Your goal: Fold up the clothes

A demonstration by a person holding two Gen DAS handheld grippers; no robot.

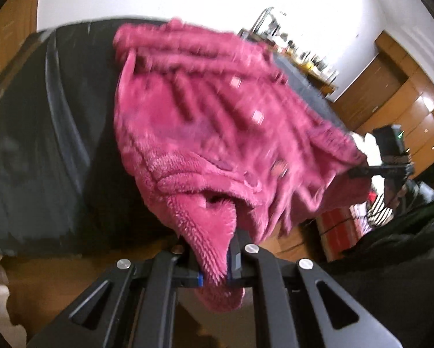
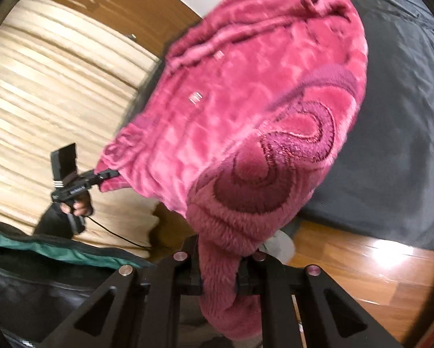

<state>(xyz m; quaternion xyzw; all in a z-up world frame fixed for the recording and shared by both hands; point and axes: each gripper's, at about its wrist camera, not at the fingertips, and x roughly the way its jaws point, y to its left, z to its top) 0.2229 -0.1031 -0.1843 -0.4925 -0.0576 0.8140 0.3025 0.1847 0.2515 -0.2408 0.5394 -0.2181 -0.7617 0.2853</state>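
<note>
A fluffy pink fleece garment hangs stretched between both grippers above a dark bed cover. In the left wrist view my left gripper is shut on one bunched corner, with fabric spilling below the jaws. Far right in that view, my right gripper pinches the opposite corner. In the right wrist view my right gripper is shut on a thick fold of the garment, near its dark embroidered swirl. My left gripper holds the far edge, with a hand on its grip.
The dark grey bed cover fills the right side, with glossy wooden floor below its edge. Beige curtains hang at the left. Wooden cabinets and a cluttered shelf stand behind. A dark bag with green trim lies low left.
</note>
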